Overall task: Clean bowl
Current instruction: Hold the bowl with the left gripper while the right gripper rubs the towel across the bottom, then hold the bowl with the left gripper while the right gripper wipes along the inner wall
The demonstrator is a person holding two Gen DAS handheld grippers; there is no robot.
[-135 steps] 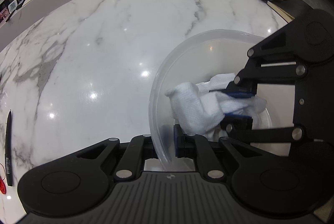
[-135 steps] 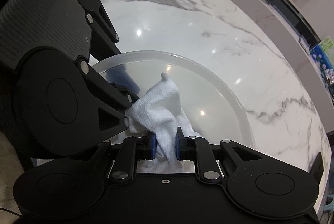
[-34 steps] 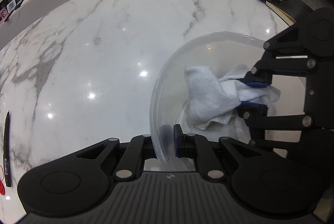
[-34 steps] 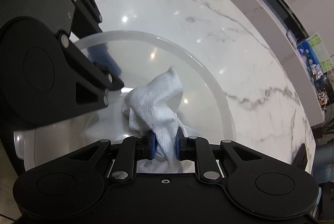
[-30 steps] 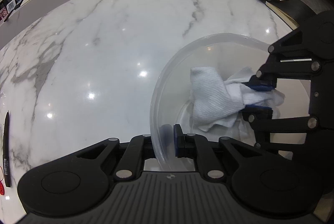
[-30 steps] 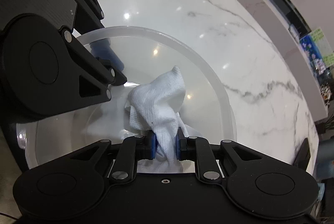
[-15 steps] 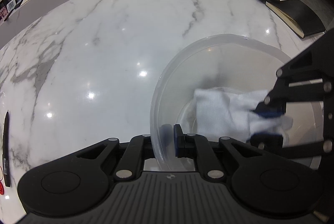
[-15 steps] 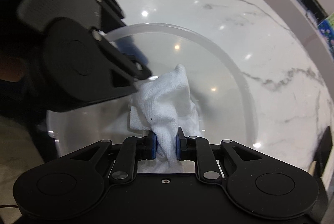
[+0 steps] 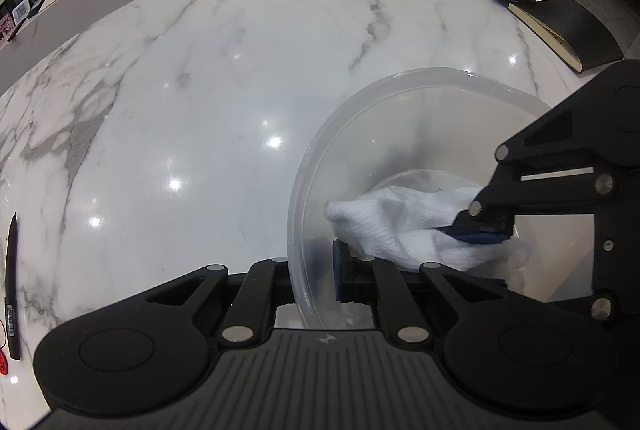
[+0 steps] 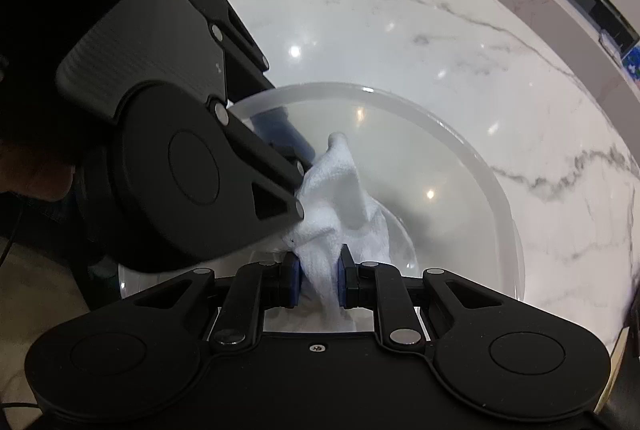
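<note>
Between its two fingers, the left claw (image 9: 316,276) is clamping the near wall of the bowl (image 9: 404,101) on the bench (image 9: 200,89). Just right, inside the bowl, the right claw (image 10: 319,280) is pinching the white cloth (image 10: 340,189), which is trailing forward along the bowl's floor.

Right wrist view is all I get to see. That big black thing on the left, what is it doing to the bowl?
Observer: That is the left gripper. Its own camera shows it shut on the clear bowl, pinching the rim with one finger inside the wall and one outside.
Operator: Is anything lying around that my picture misses?
Observer: Yes. A black notebook lies on the marble counter beyond the bowl, near the edge and apart from the bowl.
</note>
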